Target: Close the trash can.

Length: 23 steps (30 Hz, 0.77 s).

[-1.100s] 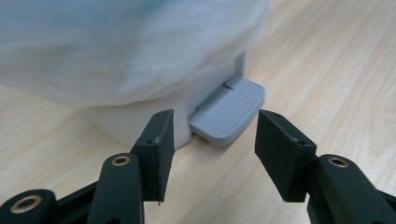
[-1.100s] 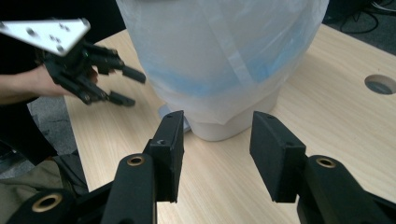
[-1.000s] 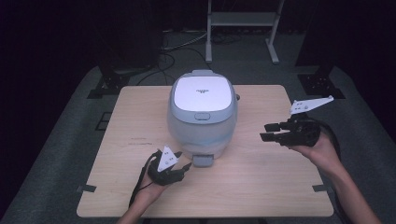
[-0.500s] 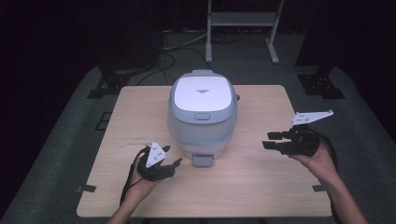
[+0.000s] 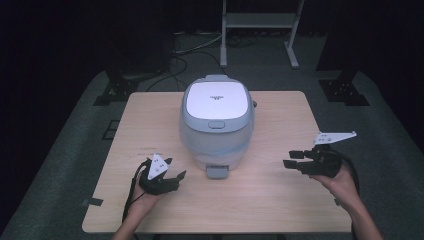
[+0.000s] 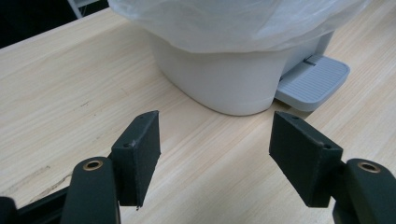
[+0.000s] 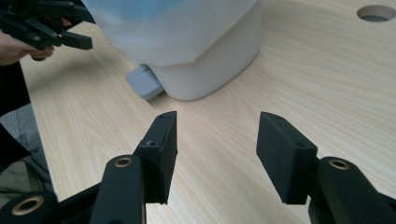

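Both tools are hovering wide and empty, the left tool [image 5: 161,176] and right tool [image 5: 306,161] flanking the bin [image 5: 216,120] sitting between them, whose pedal [image 6: 312,82] probably wants a square, gentle press.

A pale wooden rectangular table [image 5: 280,200] with a light grain stands on grey carpeted floor [image 5: 385,130]. Beyond its far edge, a white metal stand's legs and shelf [image 5: 257,22] rise into darkness. Black cables [image 5: 192,47] trail across the floor, and dark flat base plates [image 5: 342,90] lie beside the table's far corners.
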Motion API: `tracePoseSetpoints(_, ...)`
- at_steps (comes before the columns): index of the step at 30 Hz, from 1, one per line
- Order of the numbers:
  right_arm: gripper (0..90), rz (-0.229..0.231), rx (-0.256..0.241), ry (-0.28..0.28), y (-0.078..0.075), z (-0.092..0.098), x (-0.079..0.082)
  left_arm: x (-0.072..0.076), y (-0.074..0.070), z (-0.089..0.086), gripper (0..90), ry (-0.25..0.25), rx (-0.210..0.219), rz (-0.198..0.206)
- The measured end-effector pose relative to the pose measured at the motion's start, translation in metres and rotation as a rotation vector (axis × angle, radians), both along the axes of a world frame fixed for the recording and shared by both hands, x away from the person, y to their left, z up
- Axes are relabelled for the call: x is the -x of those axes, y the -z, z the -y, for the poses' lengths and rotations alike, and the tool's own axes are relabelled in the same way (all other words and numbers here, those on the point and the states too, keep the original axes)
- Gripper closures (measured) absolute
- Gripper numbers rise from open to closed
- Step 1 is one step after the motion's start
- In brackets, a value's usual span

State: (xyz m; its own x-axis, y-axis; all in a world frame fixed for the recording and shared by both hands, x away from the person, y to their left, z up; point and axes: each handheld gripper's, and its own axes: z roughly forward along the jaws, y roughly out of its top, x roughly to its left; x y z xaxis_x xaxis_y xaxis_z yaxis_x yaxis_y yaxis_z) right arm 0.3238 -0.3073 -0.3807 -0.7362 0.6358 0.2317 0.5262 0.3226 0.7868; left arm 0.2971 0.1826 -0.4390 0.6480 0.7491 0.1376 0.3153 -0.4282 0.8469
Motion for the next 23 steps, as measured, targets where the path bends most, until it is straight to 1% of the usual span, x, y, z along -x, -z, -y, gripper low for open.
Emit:
tracePoseSetpoints(2, 46.9, -0.003, 0.003, 0.005, 0.003, 0.001, 0.001, 0.0, 0.002, -0.001, 31.6, -0.004, 0.007, 0.001)
tracePoseSetpoints(4, 46.2, 0.0, 0.007, 0.013, 0.005, 0.002, 0.003, 0.0, 0.004, -0.001, 29.4, -0.007, 0.0, 0.001)
tracePoseSetpoints(7, 46.1, 0.007, 0.004, 0.023, 0.008, 0.003, 0.005, 0.001, 0.006, -0.003, 28.8, -0.009, -0.013, 0.006)
tracePoseSetpoints(9, 45.9, 0.013, 0.003, 0.026, 0.01, 0.004, 0.006, 0.002, 0.007, -0.004, 28.2, -0.013, -0.005, 0.007)
tracePoseSetpoints(12, 44.8, 0.0, -0.002, 0.035, 0.015, 0.005, 0.007, 0.002, 0.009, -0.006, 25.7, -0.017, 0.017, -0.008)
tracePoseSetpoints(16, 44.8, -0.006, -0.011, 0.039, 0.023, 0.005, 0.008, 0.004, 0.01, -0.008, 25.3, -0.012, 0.023, -0.003)
tracePoseSetpoints(18, 44.2, -0.008, -0.017, 0.042, 0.026, 0.005, 0.009, 0.004, 0.01, -0.009, 23.2, -0.017, 0.028, -0.007)
tracePoseSetpoints(21, 42.9, -0.007, -0.023, 0.05, 0.03, 0.004, 0.009, 0.005, 0.012, -0.008, 23.1, -0.013, 0.029, -0.008)
tracePoseSetpoints(23, 42.4, -0.003, -0.024, 0.051, 0.033, 0.002, 0.011, 0.005, 0.012, -0.008, 22.0, -0.012, 0.022, -0.005)
